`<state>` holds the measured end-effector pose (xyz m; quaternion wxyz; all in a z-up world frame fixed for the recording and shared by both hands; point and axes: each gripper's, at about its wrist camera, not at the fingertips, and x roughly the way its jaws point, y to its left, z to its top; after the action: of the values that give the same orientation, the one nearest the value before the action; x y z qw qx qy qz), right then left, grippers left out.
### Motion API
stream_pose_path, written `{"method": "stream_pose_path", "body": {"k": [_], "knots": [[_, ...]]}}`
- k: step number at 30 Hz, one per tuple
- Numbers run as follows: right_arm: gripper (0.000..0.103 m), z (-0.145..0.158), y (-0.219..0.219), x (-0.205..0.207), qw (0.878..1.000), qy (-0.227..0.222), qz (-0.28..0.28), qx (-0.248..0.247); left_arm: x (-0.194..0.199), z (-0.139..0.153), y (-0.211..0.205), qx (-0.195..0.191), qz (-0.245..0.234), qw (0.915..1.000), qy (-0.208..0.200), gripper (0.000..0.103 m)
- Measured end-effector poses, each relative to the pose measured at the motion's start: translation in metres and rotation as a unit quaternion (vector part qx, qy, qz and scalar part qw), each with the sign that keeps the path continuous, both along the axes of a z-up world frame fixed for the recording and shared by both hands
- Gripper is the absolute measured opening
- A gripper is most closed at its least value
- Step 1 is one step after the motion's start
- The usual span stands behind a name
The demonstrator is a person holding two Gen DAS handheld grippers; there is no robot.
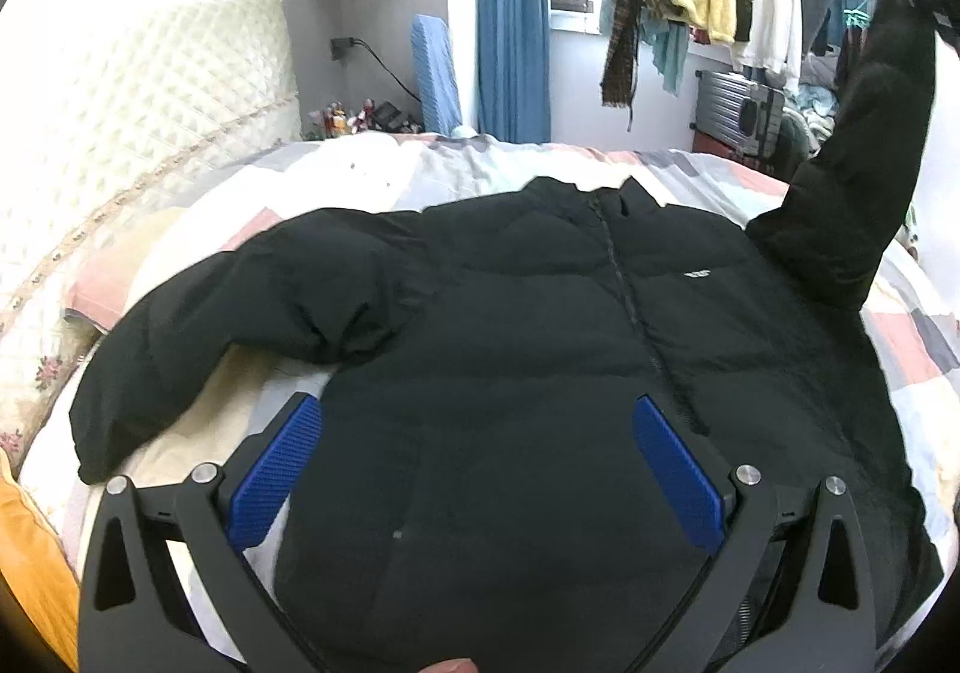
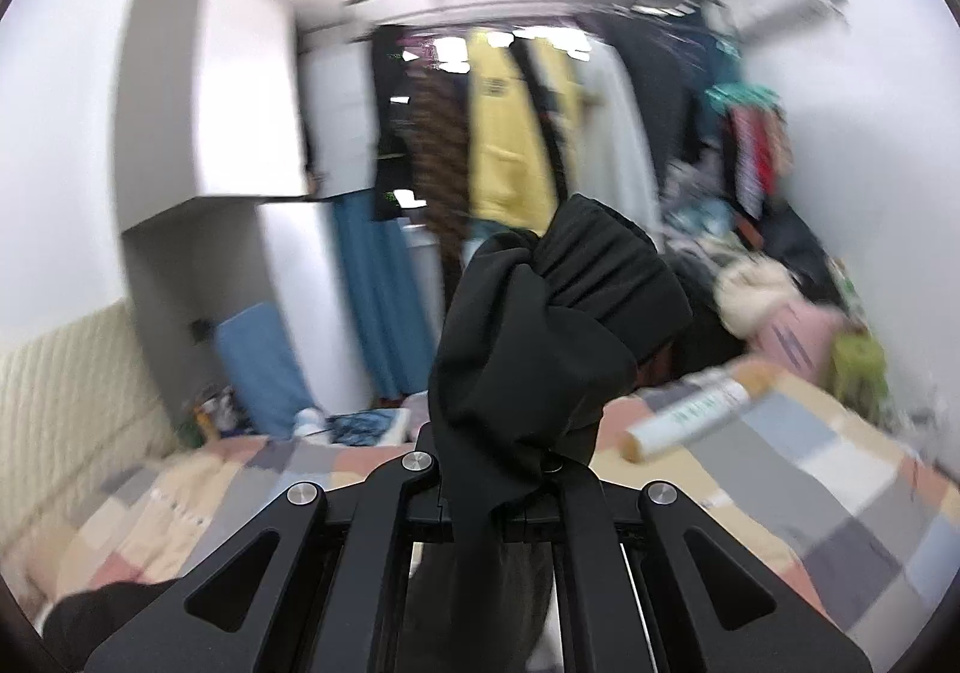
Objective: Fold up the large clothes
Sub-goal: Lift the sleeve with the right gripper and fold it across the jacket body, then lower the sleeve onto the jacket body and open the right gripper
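Jacket: my black puffer jacket [image 1: 540, 325] lies front-up, zipped, on the patchwork bed [image 1: 372, 163].
Progress: I judge folding barely begun; body flat.
Right gripper [image 2: 510, 469]: clamped on the raised sleeve [image 2: 540, 313].
Left gripper [image 1: 477, 463]: wide, empty, over the hem.
Left: other sleeve [image 1: 228, 325] unfolded.

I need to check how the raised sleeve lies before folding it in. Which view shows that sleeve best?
The left wrist view: the sleeve rises whole from the black jacket on the bed, up to its cuff. The right wrist view shows only the bunched cuff clamped in the right gripper, amid blur.
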<state>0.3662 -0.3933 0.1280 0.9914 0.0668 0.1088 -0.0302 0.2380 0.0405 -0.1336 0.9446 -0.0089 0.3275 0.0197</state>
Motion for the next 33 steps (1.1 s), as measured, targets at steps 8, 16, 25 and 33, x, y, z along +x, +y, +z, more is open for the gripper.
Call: {"method": "stream_pose_path", "body": {"k": [8,16,25,33], "knots": [[0.003,-0.016,0.176,0.032,0.991,0.02,0.119,-0.063,-0.005,-0.001,0.032,-0.024,0.017,0.9996,0.0,0.103],[0.003,-0.137,0.326,0.064,0.962,0.112,0.229,-0.1,0.003,-0.016,0.069,-0.037,0.053,0.9977,0.018,0.103],[0.005,-0.276,0.414,0.085,0.928,0.204,0.283,-0.133,0.014,-0.038,0.096,-0.064,0.068,0.9945,0.048,0.103],[0.007,-0.375,0.415,0.093,0.915,0.269,0.274,-0.122,0.024,-0.054,0.103,-0.072,0.073,0.9927,0.064,0.103]]}}
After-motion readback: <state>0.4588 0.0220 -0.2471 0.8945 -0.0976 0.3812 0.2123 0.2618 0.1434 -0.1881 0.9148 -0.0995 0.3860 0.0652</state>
